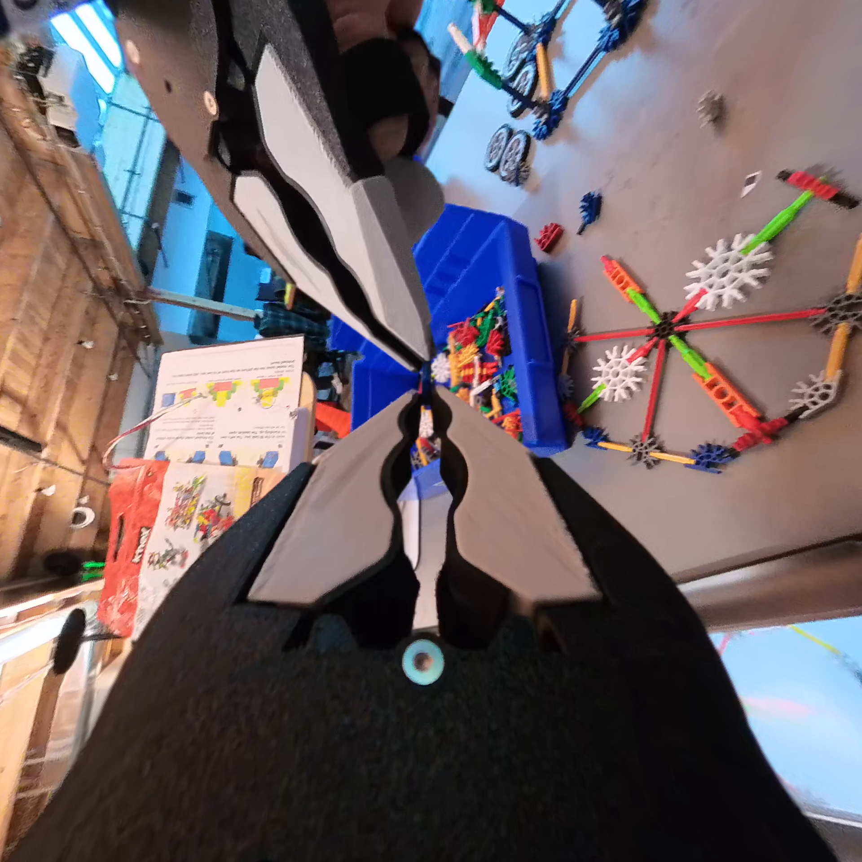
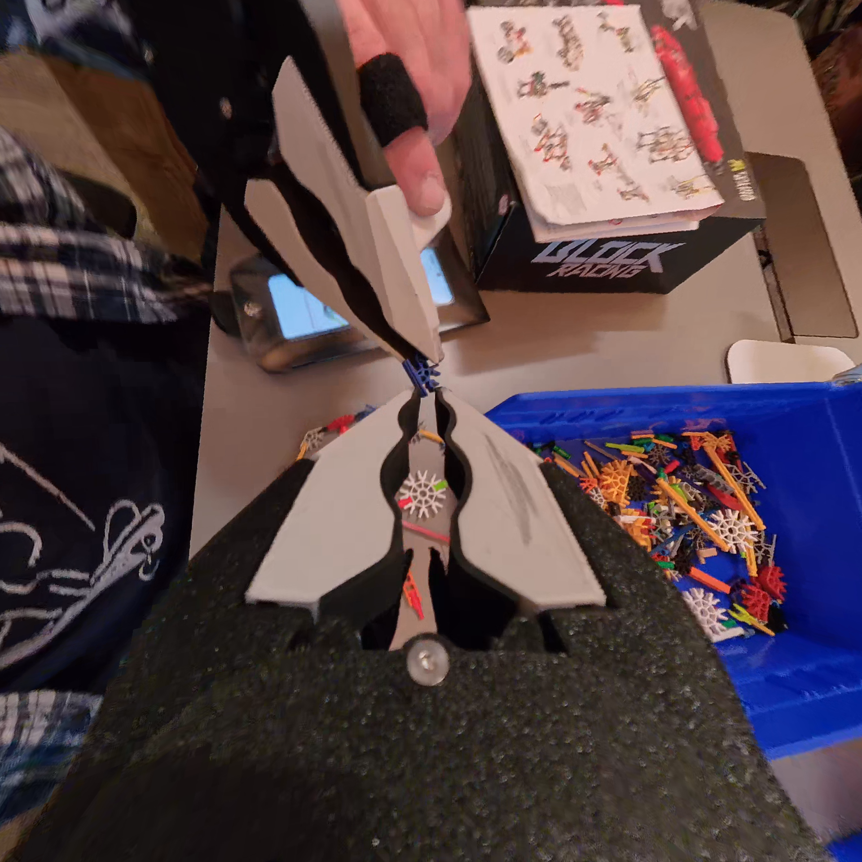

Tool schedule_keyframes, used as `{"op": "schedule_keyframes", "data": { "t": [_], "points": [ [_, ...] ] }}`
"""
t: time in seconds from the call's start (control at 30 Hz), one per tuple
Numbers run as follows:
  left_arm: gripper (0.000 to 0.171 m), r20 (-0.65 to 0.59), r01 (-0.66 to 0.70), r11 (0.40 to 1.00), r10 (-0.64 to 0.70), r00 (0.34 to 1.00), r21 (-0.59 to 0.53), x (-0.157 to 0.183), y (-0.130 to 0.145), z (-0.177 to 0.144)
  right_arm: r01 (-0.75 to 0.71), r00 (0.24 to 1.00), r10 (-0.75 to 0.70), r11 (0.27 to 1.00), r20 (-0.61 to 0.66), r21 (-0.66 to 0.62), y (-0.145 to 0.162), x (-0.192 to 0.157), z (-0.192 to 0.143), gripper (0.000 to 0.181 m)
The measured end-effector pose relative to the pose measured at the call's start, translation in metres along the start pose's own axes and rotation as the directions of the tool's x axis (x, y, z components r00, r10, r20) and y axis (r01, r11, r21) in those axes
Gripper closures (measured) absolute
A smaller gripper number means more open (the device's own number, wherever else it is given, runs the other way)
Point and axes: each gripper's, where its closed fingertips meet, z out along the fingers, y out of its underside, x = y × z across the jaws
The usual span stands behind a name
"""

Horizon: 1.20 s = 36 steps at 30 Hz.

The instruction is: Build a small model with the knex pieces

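A small blue connector piece (image 2: 422,373) is pinched at the tips of the right gripper (image 2: 423,389), its fingers nearly closed. From the far side the left gripper (image 2: 422,357) meets it tip to tip, apparently clamped on the same piece, though blur hides the contact. Both are held in the air, above the table (image 2: 583,326). Just right lies the blue bin (image 2: 793,676) of loose pieces; beyond, a black box (image 2: 606,261).
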Motion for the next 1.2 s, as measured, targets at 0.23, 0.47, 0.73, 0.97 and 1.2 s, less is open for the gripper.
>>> {"op": "schedule_keyframes", "data": {
  "t": [0.23, 0.47, 0.73, 0.97, 1.2],
  "points": [
    [0.170, 0.247, -0.097, 0.991, 0.117, 0.962, -0.092, -0.023, 0.008, -0.011, -0.406, 0.914, 0.384, 0.853, 0.132, 0.327, -0.029, 0.003, -0.014, 0.168],
    [0.170, 0.365, -0.212, 0.965, 0.256, 0.895, -0.157, -0.034, 0.003, -0.012, -0.629, 0.771, 0.567, 0.606, 0.290, 0.488, -0.031, 0.005, -0.012, 0.164],
    [0.169, 0.378, -0.289, 0.937, 0.344, 0.859, -0.196, -0.035, 0.000, -0.004, -0.726, 0.669, 0.635, 0.448, 0.386, 0.521, -0.029, 0.015, -0.008, 0.162],
    [0.164, 0.357, -0.272, 0.946, 0.318, 0.878, -0.175, -0.031, -0.002, 0.007, -0.702, 0.692, 0.616, 0.452, 0.377, 0.550, -0.023, 0.019, -0.015, 0.177],
    [0.146, 0.174, 0.126, 0.992, -0.124, 0.977, 0.002, -0.019, -0.002, 0.008, -0.559, 0.824, 0.516, 0.676, 0.232, 0.481, -0.001, 0.016, -0.028, 0.179]
  ]
}}
